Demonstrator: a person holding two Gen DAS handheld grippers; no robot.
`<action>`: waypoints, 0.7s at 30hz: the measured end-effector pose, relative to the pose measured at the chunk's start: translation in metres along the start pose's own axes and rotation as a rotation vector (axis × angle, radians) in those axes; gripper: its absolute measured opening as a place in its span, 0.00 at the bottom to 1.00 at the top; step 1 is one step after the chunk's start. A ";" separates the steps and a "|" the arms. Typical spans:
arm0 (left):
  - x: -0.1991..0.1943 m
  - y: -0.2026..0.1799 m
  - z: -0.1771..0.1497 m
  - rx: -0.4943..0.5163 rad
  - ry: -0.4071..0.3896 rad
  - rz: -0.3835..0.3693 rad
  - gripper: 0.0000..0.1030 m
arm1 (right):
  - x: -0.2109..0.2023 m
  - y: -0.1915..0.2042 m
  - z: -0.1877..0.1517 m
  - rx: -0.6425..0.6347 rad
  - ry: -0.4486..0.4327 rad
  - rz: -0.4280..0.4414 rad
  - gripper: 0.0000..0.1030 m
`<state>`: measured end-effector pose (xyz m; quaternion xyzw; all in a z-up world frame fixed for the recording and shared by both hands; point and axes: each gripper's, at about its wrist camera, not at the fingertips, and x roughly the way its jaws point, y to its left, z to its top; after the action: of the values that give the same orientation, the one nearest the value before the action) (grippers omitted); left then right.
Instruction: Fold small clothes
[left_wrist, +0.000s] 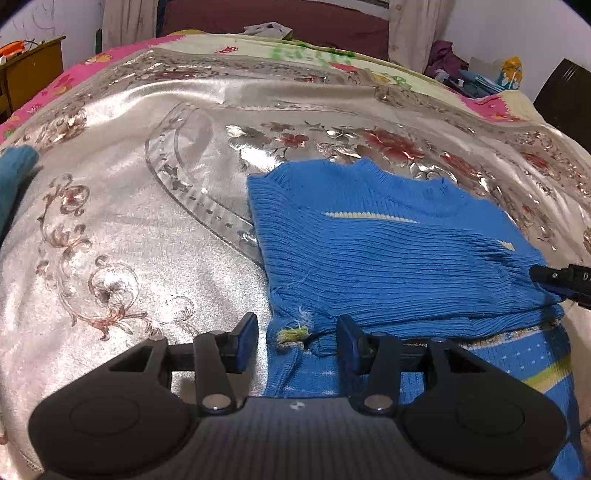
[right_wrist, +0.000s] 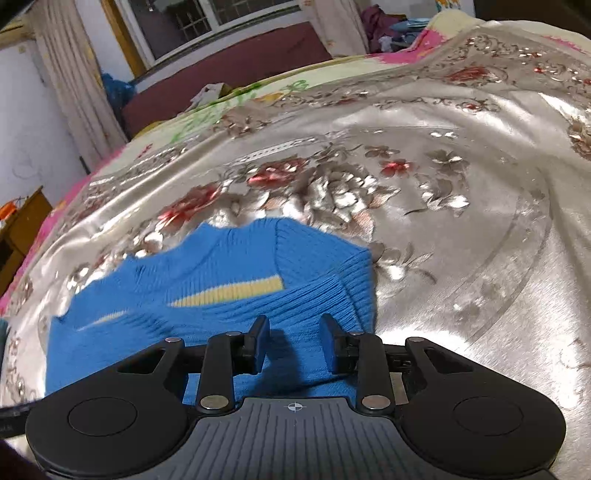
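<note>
A small blue ribbed knit sweater (left_wrist: 391, 258) with cream stripes lies partly folded on a shiny silver floral bedspread (left_wrist: 129, 240). My left gripper (left_wrist: 297, 332) is open, its jaws straddling the sweater's frayed near-left corner with a yellow-green patch (left_wrist: 293, 334). The right gripper's fingertips (left_wrist: 554, 277) show at the sweater's right edge. In the right wrist view the sweater (right_wrist: 221, 288) lies under my right gripper (right_wrist: 293, 332), which is open above its near edge with nothing between the jaws.
A teal garment (left_wrist: 14, 177) lies at the left edge of the bed. A wooden cabinet (left_wrist: 29, 74) stands left, a pile of clothes (left_wrist: 461, 70) at the far right, and a dark headboard (left_wrist: 280, 18) with curtains behind.
</note>
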<state>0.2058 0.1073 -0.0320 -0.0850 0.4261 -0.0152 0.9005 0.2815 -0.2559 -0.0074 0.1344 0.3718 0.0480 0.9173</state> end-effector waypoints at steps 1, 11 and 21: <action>-0.002 0.000 0.000 -0.002 0.000 0.004 0.50 | -0.005 0.000 0.002 0.005 -0.003 0.006 0.30; -0.046 0.013 -0.033 -0.025 0.027 -0.007 0.50 | -0.071 -0.019 -0.032 0.007 0.066 0.087 0.34; -0.099 0.007 -0.096 -0.003 0.109 -0.057 0.50 | -0.147 -0.049 -0.106 0.030 0.224 0.129 0.35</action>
<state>0.0685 0.1100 -0.0176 -0.0976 0.4721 -0.0446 0.8750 0.1016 -0.3085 0.0047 0.1654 0.4633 0.1160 0.8629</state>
